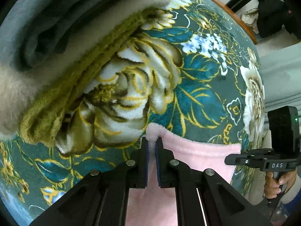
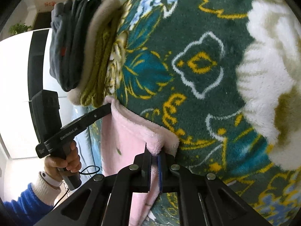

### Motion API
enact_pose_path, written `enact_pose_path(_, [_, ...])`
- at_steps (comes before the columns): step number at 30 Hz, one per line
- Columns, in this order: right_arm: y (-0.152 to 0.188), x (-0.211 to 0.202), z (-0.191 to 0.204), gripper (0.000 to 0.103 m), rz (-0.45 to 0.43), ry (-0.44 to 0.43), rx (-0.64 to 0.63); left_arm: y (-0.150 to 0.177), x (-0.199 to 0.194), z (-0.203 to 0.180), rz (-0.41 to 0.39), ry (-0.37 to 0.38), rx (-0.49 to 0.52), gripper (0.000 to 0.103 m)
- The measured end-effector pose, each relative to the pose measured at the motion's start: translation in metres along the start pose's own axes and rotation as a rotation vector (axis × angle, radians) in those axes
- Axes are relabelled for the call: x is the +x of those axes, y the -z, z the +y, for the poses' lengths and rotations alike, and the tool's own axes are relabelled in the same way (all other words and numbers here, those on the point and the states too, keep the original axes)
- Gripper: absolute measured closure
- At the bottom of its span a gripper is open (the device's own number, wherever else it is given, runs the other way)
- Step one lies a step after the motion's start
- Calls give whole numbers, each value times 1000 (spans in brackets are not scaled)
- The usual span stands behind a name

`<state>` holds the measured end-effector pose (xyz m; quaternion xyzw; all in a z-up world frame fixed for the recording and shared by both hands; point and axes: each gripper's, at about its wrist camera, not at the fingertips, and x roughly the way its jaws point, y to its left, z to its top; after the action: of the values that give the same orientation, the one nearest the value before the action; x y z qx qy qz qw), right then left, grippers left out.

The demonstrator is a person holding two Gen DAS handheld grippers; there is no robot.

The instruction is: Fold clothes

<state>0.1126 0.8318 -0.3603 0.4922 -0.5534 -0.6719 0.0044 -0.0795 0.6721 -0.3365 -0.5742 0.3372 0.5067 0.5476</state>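
A pink fleece garment [image 1: 197,154] hangs stretched between my two grippers over a green floral blanket [image 1: 197,86]. My left gripper [image 1: 152,141] is shut on one top corner of the pink garment. My right gripper [image 2: 155,155] is shut on the other top corner of the garment [image 2: 131,137]. The right gripper also shows in the left wrist view [image 1: 244,159] at the right edge of the cloth. The left gripper shows in the right wrist view [image 2: 105,110] at the far corner.
A stack of folded clothes [image 1: 56,56] lies on the blanket at the upper left: grey, beige and olive-green layers. It also shows in the right wrist view [image 2: 84,56]. A wooden edge [image 1: 235,17] runs behind the blanket.
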Motion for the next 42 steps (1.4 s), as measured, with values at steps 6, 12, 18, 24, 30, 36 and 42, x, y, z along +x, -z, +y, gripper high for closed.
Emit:
enact_pose_path(6, [2, -9, 13, 85, 17, 46, -68, 8, -19, 6, -29, -46, -111, 81])
enact_pose_path(12, [4, -25, 1, 57, -15, 51, -43, 38, -58, 32, -145, -140, -315, 69])
enact_pose_path(18, [3, -20, -8, 56, -34, 1, 23, 106, -67, 27, -140, -68, -520, 69])
enact_pose_path(24, [3, -19, -7, 57, -61, -18, 47, 197, -48, -6, -64, -33, -735, 69])
enact_pose_path(30, [4, -12, -8, 71, -59, -33, 77, 235, -22, -21, -10, -8, -857, 69])
enact_pose_path(36, [8, -22, 2, 85, -88, -44, 81, 234, -7, -26, -12, -30, -875, 69])
enact_pose_path(42, [17, -29, 50, 86, -87, -90, -33, 241, -19, -29, -40, -9, -890, 69])
